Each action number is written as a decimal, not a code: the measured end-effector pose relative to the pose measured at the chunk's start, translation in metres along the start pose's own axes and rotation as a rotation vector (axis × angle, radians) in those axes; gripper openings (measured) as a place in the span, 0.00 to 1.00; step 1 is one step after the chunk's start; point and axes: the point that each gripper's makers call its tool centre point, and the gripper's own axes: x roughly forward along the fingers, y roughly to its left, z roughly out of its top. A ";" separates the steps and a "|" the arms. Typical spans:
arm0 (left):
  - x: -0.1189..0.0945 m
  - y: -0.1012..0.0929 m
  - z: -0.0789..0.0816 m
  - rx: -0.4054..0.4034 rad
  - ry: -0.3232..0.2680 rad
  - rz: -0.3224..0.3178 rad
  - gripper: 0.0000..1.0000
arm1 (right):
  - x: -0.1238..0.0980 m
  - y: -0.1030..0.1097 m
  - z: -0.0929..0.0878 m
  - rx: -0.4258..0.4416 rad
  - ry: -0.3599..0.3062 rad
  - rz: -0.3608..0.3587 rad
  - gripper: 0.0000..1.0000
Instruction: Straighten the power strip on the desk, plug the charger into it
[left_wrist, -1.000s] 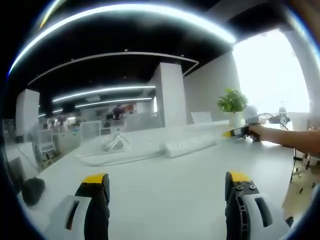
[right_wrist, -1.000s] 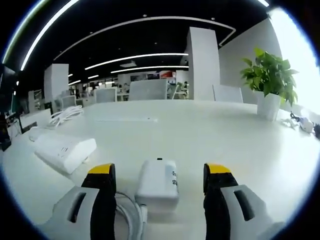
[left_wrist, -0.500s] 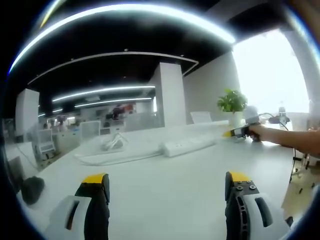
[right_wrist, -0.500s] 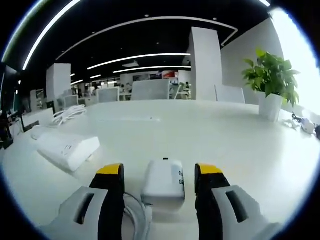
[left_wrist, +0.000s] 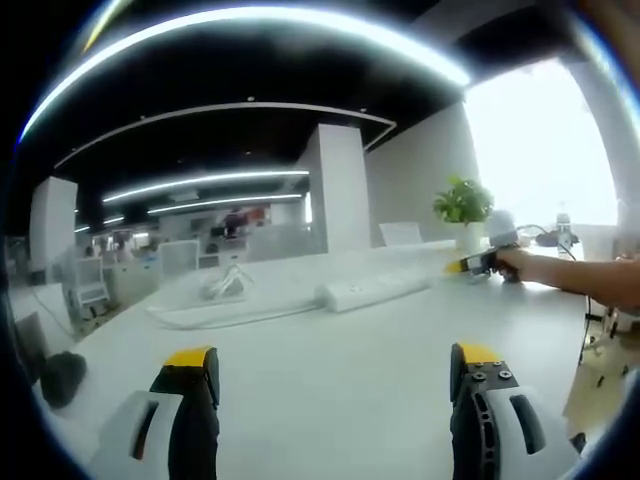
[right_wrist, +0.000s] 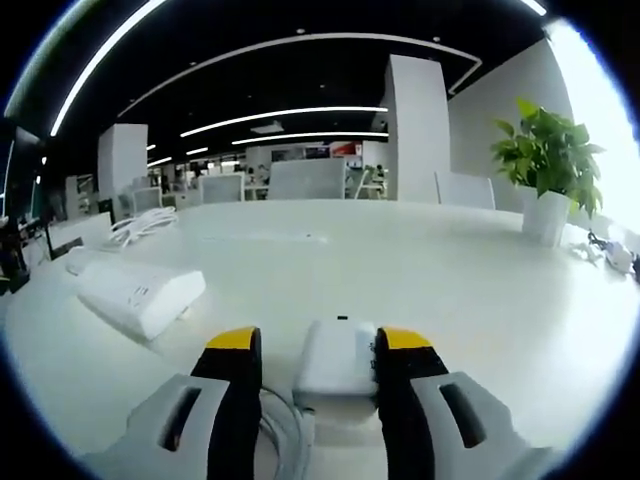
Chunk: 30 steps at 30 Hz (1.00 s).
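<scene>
The right gripper (right_wrist: 316, 345) pinches the charger (right_wrist: 339, 358) on the desk (right_wrist: 420, 270), near the strip (right_wrist: 138, 292). The left gripper (left_wrist: 335, 365) hangs spread.

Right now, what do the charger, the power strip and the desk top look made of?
Charger: white moulded plastic by the look, smooth satin faces, rounded edges, small dark print on one side. Power strip: likewise white plastic, a long block with soft corners and faint socket marks. Desk: white, smooth and lightly glossy, it carries soft reflections; likely laminate or painted board, though the core cannot be told.
</scene>
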 end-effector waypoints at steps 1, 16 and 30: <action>0.000 0.000 0.000 0.001 0.000 0.000 0.99 | 0.001 -0.001 0.000 0.001 0.001 0.000 0.45; 0.001 -0.001 0.002 0.006 0.001 -0.003 0.99 | 0.005 -0.006 0.001 0.002 0.001 0.006 0.34; 0.004 -0.005 0.003 0.008 0.002 -0.012 0.99 | 0.010 0.002 0.006 -0.052 -0.021 0.060 0.32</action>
